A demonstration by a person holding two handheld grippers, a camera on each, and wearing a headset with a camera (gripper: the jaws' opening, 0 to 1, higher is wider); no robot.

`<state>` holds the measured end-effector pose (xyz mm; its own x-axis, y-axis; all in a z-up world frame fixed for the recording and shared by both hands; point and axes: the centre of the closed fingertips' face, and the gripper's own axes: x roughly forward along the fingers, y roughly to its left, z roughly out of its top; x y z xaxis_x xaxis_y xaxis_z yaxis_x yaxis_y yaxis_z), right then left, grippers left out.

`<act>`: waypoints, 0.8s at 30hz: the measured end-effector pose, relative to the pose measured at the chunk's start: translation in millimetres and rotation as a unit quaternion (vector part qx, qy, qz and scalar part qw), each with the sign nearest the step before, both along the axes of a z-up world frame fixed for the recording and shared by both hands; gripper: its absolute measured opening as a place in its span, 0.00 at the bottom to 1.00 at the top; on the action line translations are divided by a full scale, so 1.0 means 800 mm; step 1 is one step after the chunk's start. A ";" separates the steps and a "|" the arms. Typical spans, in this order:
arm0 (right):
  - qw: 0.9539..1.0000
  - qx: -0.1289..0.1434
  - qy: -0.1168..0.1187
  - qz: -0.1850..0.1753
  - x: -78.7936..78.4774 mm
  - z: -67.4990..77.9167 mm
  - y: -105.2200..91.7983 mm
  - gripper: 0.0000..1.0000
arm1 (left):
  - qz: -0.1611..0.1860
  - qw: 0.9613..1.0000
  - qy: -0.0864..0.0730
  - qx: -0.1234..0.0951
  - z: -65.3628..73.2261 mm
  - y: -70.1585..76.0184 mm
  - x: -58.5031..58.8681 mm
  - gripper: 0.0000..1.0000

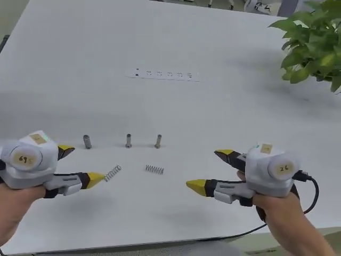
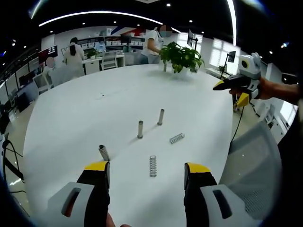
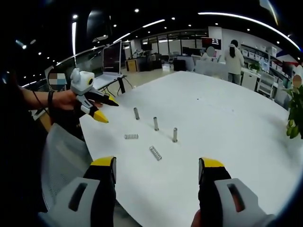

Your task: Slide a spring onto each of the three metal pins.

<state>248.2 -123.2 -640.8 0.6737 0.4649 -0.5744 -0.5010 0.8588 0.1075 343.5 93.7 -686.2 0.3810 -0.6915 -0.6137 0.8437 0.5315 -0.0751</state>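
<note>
**Two open grippers over a white table [image 1: 240,106] with three pins and two loose springs.**

Nearest the person, the left gripper [image 1: 81,164] and the right gripper [image 1: 210,169] are held low over the near part of the table. Each has its yellow-tipped jaws spread wide with nothing between them. Between the grippers two springs lie flat on the surface. The left spring [image 1: 112,173] is just beside a tip of the left gripper, and the right spring [image 1: 154,169] lies apart from it, toward the middle. Just beyond the springs, three metal pins stand upright in a row. The left pin [image 1: 87,141] looks thicker and ribbed, while the middle pin [image 1: 128,141] and the right pin [image 1: 158,141] are bare. Farther off lies a white power strip [image 1: 162,74], and a green plant [image 1: 314,42] stands at the far right.
</note>
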 end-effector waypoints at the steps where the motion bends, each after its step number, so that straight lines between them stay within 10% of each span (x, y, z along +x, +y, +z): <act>1: 1.000 0.001 -0.001 -0.001 0.000 0.000 -0.001 0.70 | -0.002 1.000 0.001 0.001 -0.002 -0.003 0.000 0.59; 24: 1.000 0.002 0.003 -0.007 -0.006 0.001 -0.006 0.69 | -0.049 0.997 0.038 0.044 -0.071 -0.043 -0.004 0.47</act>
<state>243.4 -127.8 -640.1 0.6766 0.4572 -0.5772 -0.4880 0.8654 0.1135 340.4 59.1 -743.2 0.2655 -0.6651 -0.6980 0.8854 0.4547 -0.0966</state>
